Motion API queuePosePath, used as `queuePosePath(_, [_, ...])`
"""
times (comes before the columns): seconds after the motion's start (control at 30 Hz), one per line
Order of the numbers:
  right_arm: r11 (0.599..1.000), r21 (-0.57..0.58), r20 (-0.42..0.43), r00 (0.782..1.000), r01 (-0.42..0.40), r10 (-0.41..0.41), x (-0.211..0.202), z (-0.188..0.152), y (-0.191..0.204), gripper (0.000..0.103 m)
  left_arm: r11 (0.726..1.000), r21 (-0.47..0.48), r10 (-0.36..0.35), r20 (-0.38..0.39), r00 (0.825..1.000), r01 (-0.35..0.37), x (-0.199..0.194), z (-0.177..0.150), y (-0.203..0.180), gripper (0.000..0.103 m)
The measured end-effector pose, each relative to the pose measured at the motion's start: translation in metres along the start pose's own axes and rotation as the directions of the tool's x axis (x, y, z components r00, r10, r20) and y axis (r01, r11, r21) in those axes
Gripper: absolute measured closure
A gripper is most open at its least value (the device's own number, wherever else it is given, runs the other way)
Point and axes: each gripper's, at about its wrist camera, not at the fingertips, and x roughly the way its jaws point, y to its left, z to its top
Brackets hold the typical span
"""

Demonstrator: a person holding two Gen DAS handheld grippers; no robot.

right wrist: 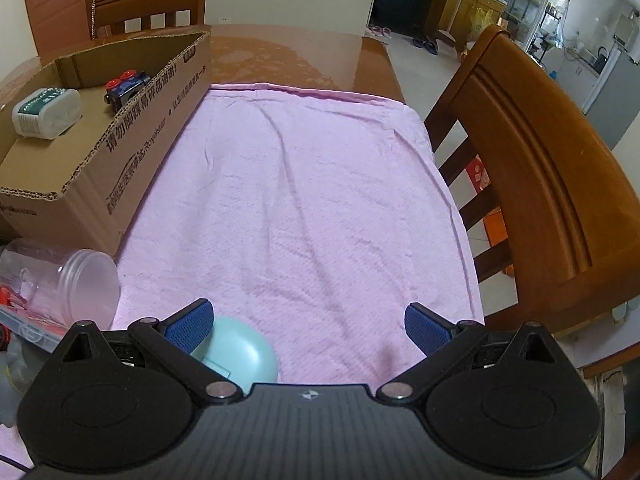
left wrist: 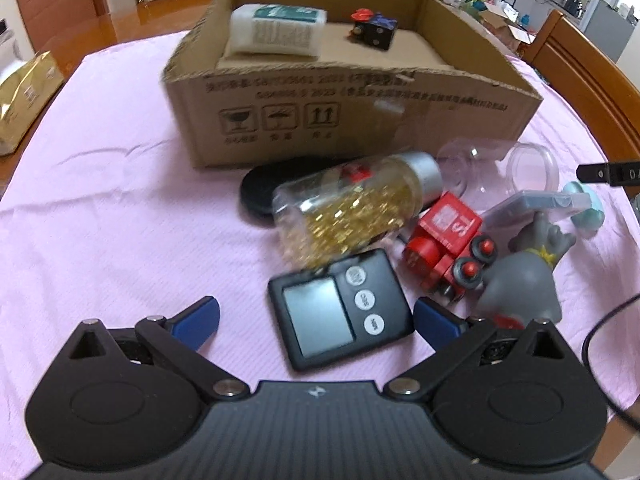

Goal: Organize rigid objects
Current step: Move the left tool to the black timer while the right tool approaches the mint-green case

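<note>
left hand-held gripper (left wrist: 316, 322) spread around timer (left wrist: 340, 308); right hand-held gripper (right wrist: 308, 326) spread; box (right wrist: 132, 148) reads "royalstar"

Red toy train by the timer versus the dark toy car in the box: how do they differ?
The red toy train lies on the pink cloth among clutter; the dark toy car already sits inside the cardboard box. The train is mostly red; the car is dark with red on top. Both have wheels.

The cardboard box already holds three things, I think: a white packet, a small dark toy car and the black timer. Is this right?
Not quite. The cardboard box holds only two things: the white packet and the small dark toy car. The black timer lies outside on the pink cloth, between the open jaws of the left gripper. The left wrist view shows this.
</note>
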Motion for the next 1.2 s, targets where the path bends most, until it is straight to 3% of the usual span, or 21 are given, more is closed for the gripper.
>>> queuePosePath(0.2, [1.0,0.005,0.002,1.0,0.02,-0.02,0.014,0.009,-0.008,0.0,1.0,-0.013,0.009,-0.023,1.0,-0.009,-0.004,-0.006,0.013,0.001])
queuePosePath(0.4, [0.996,-0.046,-0.047,0.995,0.082,-0.084,0.034,0.01,-0.015,0.0,1.0,-0.001,0.004,-0.024,1.0,-0.004,-0.003,-0.003,0.012,0.001])
queuePosePath(0.6, [0.993,-0.09,-0.076,0.993,0.08,-0.087,0.02,-0.005,-0.008,0.0,1.0,0.021,-0.007,-0.02,1.0,0.007,-0.002,-0.002,0.012,0.001])
queuePosePath(0.83, [0.994,-0.098,-0.124,0.991,0.041,-0.053,0.003,-0.029,0.005,0.0,0.999,0.037,-0.012,-0.021,1.0,0.013,-0.001,0.0,0.011,0.0])
queuePosePath(1.0, [0.999,-0.015,-0.092,0.995,0.044,-0.045,-0.018,-0.034,0.004,0.0,1.0,0.025,-0.004,-0.018,1.0,0.005,0.0,0.0,0.012,0.0])
queuePosePath(1.13, [0.997,0.025,-0.064,0.996,-0.066,0.068,-0.032,-0.038,0.011,0.0,1.0,0.011,0.016,-0.014,1.0,-0.016,0.002,0.001,0.009,0.0])
queuePosePath(1.2, [0.995,-0.015,-0.07,0.993,-0.101,0.1,-0.031,-0.043,0.024,0.0,1.0,0.011,0.023,-0.016,1.0,-0.023,0.002,0.001,0.009,0.0])
